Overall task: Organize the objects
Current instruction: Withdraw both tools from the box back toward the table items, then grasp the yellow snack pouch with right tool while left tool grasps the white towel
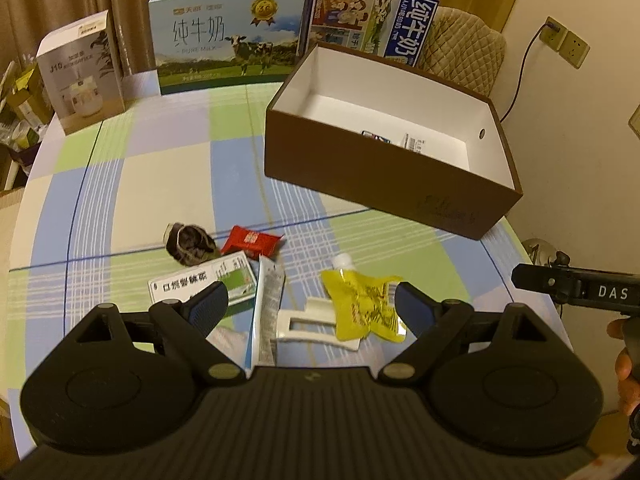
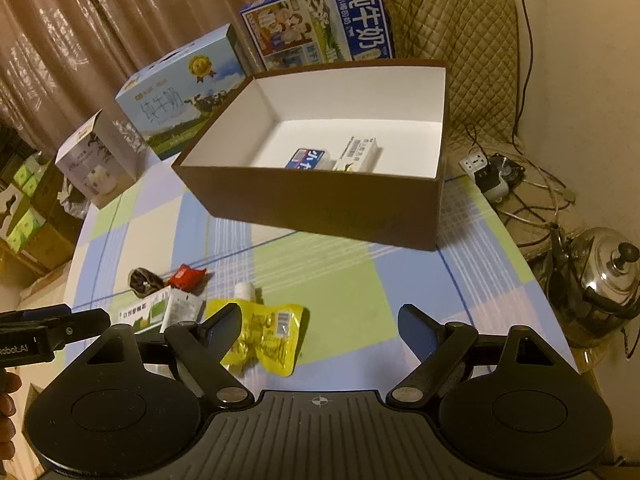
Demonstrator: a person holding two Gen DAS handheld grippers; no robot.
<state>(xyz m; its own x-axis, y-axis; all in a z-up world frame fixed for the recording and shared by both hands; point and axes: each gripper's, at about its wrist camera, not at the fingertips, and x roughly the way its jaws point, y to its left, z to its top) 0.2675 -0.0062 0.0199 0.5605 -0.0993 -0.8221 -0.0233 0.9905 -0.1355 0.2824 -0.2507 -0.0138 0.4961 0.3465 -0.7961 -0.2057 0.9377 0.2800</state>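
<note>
A brown open box (image 1: 360, 184) (image 2: 320, 204) with a white inside holds two small packets (image 2: 332, 158). On the checked tablecloth in front lie a yellow spout pouch (image 1: 362, 300) (image 2: 268, 332), a white tube (image 1: 267, 308), a white plastic clip (image 1: 308, 322), a green-white medicine box (image 1: 200, 282) (image 2: 140, 314), a red snack packet (image 1: 252, 242) (image 2: 186, 276) and a dark wrapped lump (image 1: 188, 244) (image 2: 142, 280). My left gripper (image 1: 310, 306) is open and empty above the tube and clip. My right gripper (image 2: 320, 330) is open and empty, just right of the pouch.
Two milk cartons (image 1: 228, 36) (image 1: 368, 20) and a grey appliance box (image 1: 82, 76) stand at the table's far edge. A quilted chair (image 2: 452, 40) is behind the box. A steel kettle (image 2: 600, 276) and cables lie on the floor to the right.
</note>
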